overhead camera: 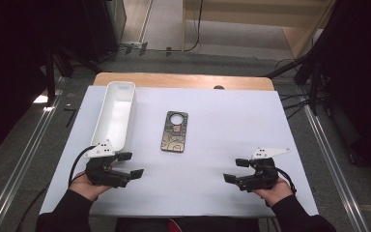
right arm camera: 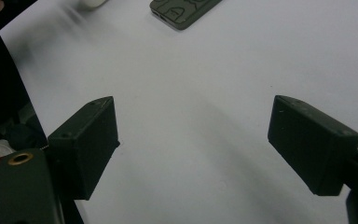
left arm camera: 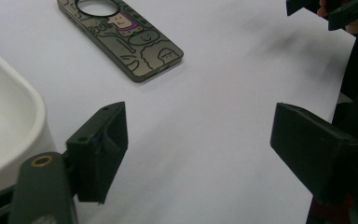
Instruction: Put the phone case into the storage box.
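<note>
A dark phone case [overhead camera: 175, 131] with cartoon line drawings and a round camera hole lies flat at the middle of the white table sheet [overhead camera: 207, 125]. The case [left arm camera: 121, 35] sits ahead of my left gripper [left arm camera: 198, 140], whose jaws stand wide apart over bare sheet. A long white tray [overhead camera: 116, 113] stands at the left, just beyond my left gripper [overhead camera: 129, 165]. My right gripper [overhead camera: 236, 170] is held near the front right, open, with nothing between its jaws [right arm camera: 193, 140]. One end of the case [right arm camera: 182, 11] lies far ahead of it.
The white tray's rounded corner [left arm camera: 9, 121] sits close beside the left jaw. A wooden table edge [overhead camera: 183, 79] borders the sheet at the back. Metal rails [overhead camera: 19, 159] run along the floor on both sides. The other hand's gripper [left arm camera: 331, 9] peeks in at top right.
</note>
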Demonstrator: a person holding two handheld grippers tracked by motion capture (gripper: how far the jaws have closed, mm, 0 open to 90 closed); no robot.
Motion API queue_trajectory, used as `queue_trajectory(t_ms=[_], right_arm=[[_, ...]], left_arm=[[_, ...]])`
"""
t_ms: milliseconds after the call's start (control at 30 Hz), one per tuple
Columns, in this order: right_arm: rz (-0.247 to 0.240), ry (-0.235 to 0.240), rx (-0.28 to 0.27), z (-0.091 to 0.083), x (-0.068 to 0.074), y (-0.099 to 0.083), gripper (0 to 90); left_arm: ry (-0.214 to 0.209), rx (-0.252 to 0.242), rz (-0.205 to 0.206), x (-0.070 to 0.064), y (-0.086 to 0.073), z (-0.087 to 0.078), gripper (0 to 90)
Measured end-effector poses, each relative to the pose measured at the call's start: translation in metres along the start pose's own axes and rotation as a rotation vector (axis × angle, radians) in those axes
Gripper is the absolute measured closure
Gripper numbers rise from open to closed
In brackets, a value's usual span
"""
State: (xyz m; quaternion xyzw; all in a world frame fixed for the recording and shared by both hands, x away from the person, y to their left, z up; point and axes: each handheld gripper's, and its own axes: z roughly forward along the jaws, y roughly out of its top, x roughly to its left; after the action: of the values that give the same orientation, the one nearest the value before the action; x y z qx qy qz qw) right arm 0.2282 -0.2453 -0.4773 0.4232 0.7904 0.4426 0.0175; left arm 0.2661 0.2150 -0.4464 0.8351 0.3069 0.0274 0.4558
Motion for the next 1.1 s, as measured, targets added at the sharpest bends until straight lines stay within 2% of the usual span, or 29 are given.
queue_trajectory(t_ms=[67,367,533,1100], right_arm=[[-0.003,0.008,-0.006,0.000,0.000,0.000,14.5],[-0.005,0.006,0.002,0.001,0.000,0.000,12.0],[-0.005,0.008,0.001,0.001,0.000,0.000,12.0],[-0.008,0.005,0.010,0.001,0.001,-0.001,12.0]], left_arm=[[-0.010,0.007,-0.010,0.000,0.001,0.001,13.3],[-0.001,-0.004,-0.007,-0.002,0.009,0.003,13.4],[0.012,0.014,-0.006,-0.005,0.014,0.004,13.4],[0.031,0.024,0.000,-0.011,0.030,0.012,13.6]])
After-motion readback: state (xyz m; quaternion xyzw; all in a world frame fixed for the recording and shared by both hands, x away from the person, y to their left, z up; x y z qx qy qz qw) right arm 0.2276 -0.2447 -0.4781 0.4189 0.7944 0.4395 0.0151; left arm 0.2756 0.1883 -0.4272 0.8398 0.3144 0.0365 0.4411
